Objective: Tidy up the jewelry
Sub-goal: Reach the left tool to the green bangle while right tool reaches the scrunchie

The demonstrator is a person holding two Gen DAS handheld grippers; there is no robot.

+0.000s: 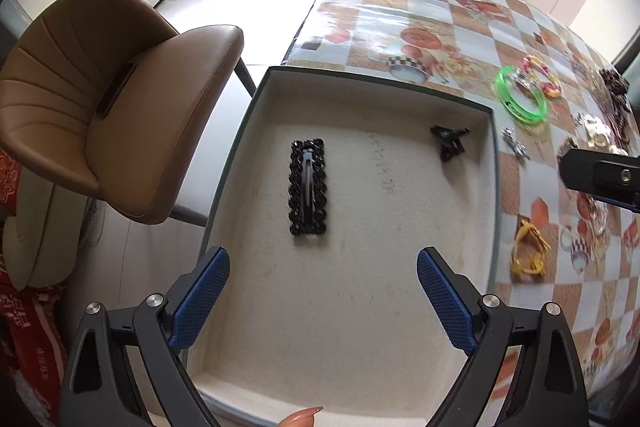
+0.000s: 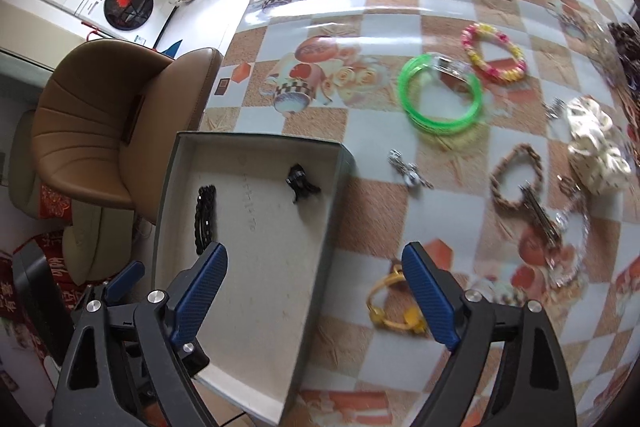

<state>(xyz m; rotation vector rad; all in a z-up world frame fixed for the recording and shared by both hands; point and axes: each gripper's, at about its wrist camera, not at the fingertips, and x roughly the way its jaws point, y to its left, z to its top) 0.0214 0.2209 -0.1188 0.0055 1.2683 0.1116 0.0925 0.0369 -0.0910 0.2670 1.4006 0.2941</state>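
Left wrist view: the left gripper [image 1: 323, 297] hangs released, jaws wide and empty, over bare floor of the box [image 1: 360, 307], with the black barrette [image 1: 308, 187] lying flat ahead near the left wall and the black claw clip [image 1: 450, 142] up by the far right corner. Right wrist view: the right gripper [image 2: 314, 301] is spread and empty too, straddling the box's right wall [image 2: 320, 267], one finger over the box and the other over the yellow clip [image 2: 394, 307] on the table [image 2: 360, 187]. Beyond lie the green bangle [image 2: 440, 95], the beaded bracelet [image 2: 494, 53] and the silver charm [image 2: 408, 171], with clear tablecloth between them.
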